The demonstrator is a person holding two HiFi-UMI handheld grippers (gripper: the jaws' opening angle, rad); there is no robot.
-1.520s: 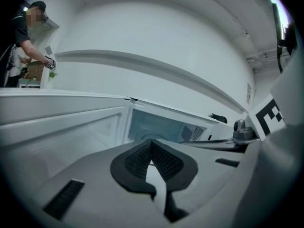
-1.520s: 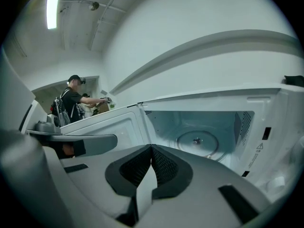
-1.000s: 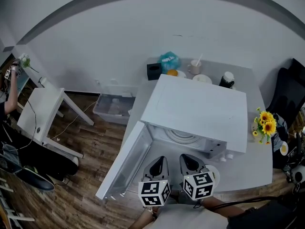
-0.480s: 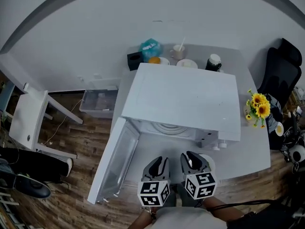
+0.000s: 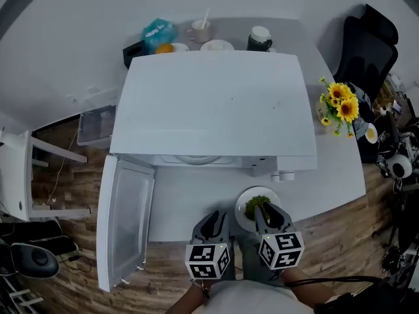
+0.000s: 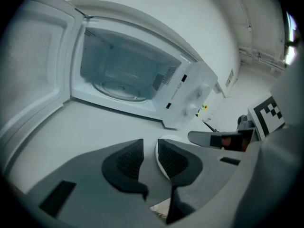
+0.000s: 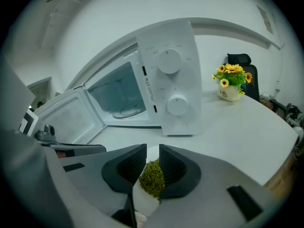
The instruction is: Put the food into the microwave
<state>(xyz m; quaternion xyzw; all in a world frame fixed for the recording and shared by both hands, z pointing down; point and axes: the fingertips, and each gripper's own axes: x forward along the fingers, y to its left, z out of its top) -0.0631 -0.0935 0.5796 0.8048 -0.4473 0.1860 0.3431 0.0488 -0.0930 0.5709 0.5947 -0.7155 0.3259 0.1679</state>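
One microwave (image 5: 209, 103) is set on the white worktop (image 5: 190, 201), and its door (image 5: 124, 221) is swung fully out to the left. One plate (image 5: 239, 212) of green food (image 5: 255, 207) is placed on the worktop just in front of the control panel, to the right of the cavity opening and outside it. Only bare worktop is seen between the plate and the opening. Two hand-held grippers are held side by side at the near edge. The left hand-held gripper (image 6: 150, 146) is kept at a narrow gap with nothing in it. The right hand-held gripper (image 7: 152, 152) is likewise narrow, and the plate and food are seen through its gap, lying beneath. Behind the microwave, one blue bag (image 5: 157, 30), one cup (image 5: 200, 30), one dark mug (image 5: 259, 39) and one black box (image 5: 134, 50) are lined along the wall; these are shown only in the head view. One pot of sunflowers (image 5: 340, 104) is stood at the right, with a black chair (image 5: 363, 41) beyond it. Two knobs (image 7: 168, 60) are shown only in the right gripper view, and the turntable (image 6: 121, 87) is shown clearly in the left gripper view.
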